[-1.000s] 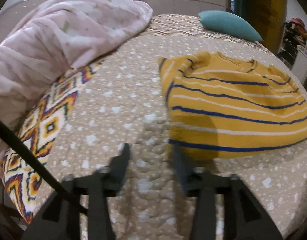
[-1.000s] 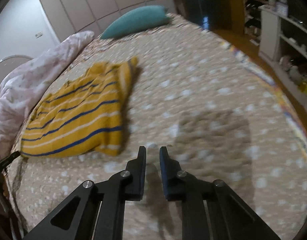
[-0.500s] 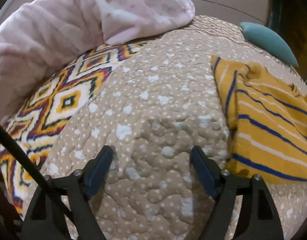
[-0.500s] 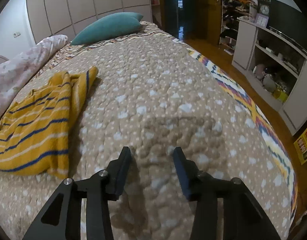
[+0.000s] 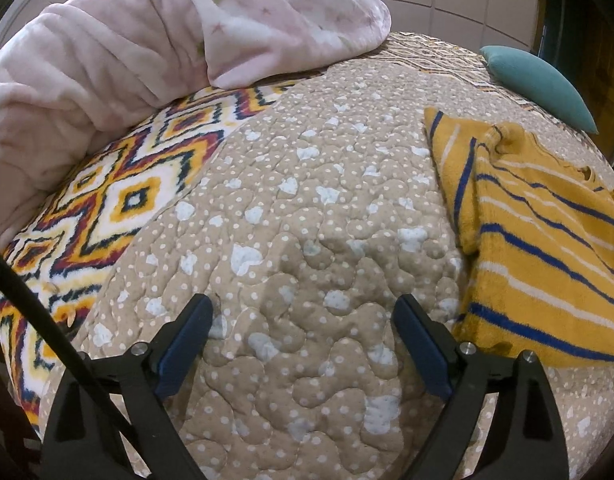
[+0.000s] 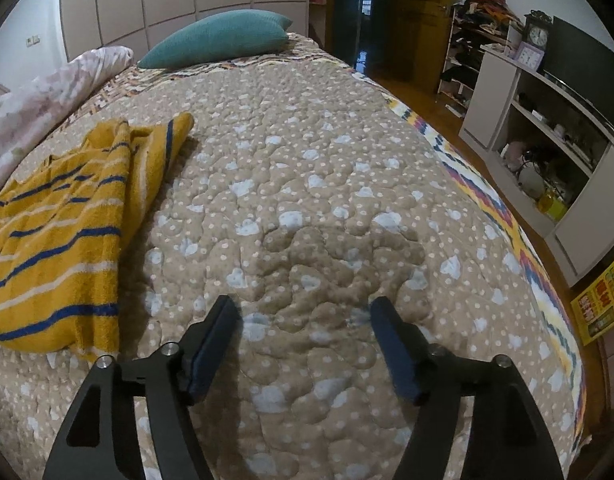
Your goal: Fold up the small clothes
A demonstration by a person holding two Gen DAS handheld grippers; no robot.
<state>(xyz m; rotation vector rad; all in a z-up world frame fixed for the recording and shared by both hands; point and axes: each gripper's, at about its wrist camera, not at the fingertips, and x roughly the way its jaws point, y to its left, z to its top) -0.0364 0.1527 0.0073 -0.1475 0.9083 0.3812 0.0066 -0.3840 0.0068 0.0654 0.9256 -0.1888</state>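
A folded yellow garment with blue and white stripes [image 5: 539, 248] lies on the tan dotted quilt [image 5: 307, 208]. In the left wrist view it is to the right of my left gripper [image 5: 303, 310], which is wide open and empty over bare quilt. In the right wrist view the same garment [image 6: 63, 224] lies to the left of my right gripper [image 6: 303, 308], also wide open and empty above the quilt [image 6: 327, 200]. Neither gripper touches the garment.
A pink blanket [image 5: 155, 40] is heaped at the left side of the bed, over a zigzag-patterned cover [image 5: 107, 208]. A teal pillow [image 6: 219, 38] lies at the head. White shelves [image 6: 547, 140] and the floor are right of the bed edge.
Both grippers have opened wide; the right one was nearly shut a second ago. The left has swung left and the right has swung right, away from the garment.
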